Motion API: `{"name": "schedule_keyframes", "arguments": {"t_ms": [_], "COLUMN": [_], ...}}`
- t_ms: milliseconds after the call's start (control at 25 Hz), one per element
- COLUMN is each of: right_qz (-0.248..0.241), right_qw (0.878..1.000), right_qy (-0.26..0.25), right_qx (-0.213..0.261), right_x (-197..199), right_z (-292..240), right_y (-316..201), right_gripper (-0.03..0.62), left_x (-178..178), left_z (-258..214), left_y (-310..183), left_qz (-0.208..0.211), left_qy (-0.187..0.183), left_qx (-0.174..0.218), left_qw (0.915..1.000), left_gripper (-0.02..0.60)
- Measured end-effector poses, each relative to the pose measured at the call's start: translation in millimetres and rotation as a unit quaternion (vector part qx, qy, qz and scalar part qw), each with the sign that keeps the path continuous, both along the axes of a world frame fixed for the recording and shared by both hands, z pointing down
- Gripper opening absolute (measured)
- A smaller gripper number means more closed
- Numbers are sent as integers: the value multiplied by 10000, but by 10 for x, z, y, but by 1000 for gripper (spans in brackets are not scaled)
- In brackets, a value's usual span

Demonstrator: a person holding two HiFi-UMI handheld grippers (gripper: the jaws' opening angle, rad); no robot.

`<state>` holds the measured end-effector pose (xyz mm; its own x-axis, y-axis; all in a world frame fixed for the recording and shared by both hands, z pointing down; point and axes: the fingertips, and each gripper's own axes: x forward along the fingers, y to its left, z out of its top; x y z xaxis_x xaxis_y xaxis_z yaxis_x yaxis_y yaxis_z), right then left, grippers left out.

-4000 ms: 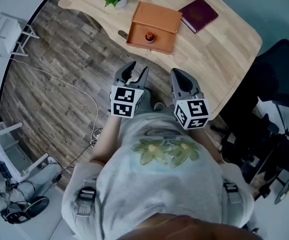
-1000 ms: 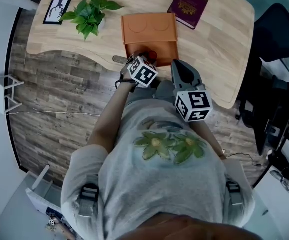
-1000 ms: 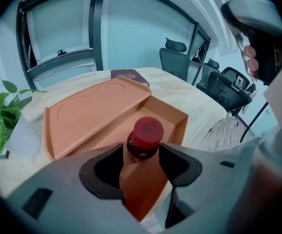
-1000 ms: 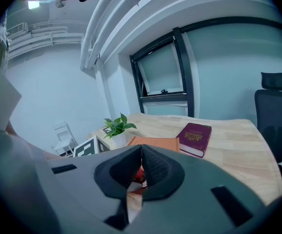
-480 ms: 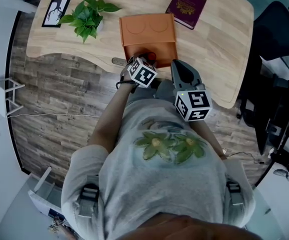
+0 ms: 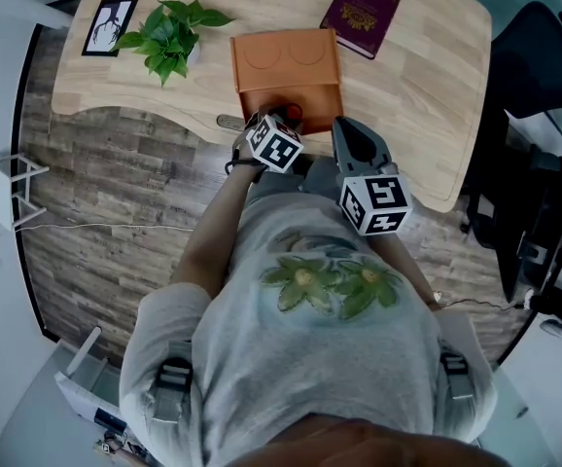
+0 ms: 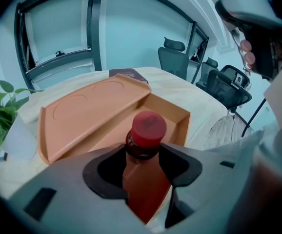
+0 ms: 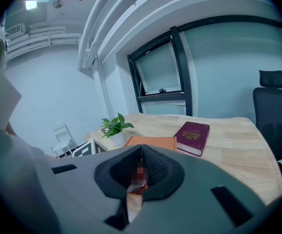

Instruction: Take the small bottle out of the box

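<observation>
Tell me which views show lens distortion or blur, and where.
Left gripper view: fisheye bends the window frames, corners are dark, the small bottle looks sharp, the left tongs near the lens look soft. Right gripper view: same bending, a mosaic patch at the shut right tongs. Head view: the table edges curve.

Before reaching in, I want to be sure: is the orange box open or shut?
Open: the box has its lid folded back, inner face up, and the red-capped bottle stands uncovered.
</observation>
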<state>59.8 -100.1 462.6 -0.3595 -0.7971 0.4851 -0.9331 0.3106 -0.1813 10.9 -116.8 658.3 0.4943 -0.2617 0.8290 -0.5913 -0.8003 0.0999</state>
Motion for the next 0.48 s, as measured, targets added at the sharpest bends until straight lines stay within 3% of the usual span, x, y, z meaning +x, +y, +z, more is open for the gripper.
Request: {"name": "schedule_keyframes", "arguments": {"t_ms": [240, 480], "right_qz": [-19, -50], "right_qw": [10000, 10000], "right_qy": [0, -9], "right_qx": [-9, -4], "right_x": [18, 13], "right_z": [-6, -3], "right_y": [27, 54], "right_gripper": [9, 9], "left_x": [-18, -5], "left_z": [-9, -82], "left_y": [26, 51], "left_qz": [33, 64], "left_qy": [-81, 78], "left_qx": [98, 177], "left_qw": [9999, 9998], "left_gripper": [210, 210]}}
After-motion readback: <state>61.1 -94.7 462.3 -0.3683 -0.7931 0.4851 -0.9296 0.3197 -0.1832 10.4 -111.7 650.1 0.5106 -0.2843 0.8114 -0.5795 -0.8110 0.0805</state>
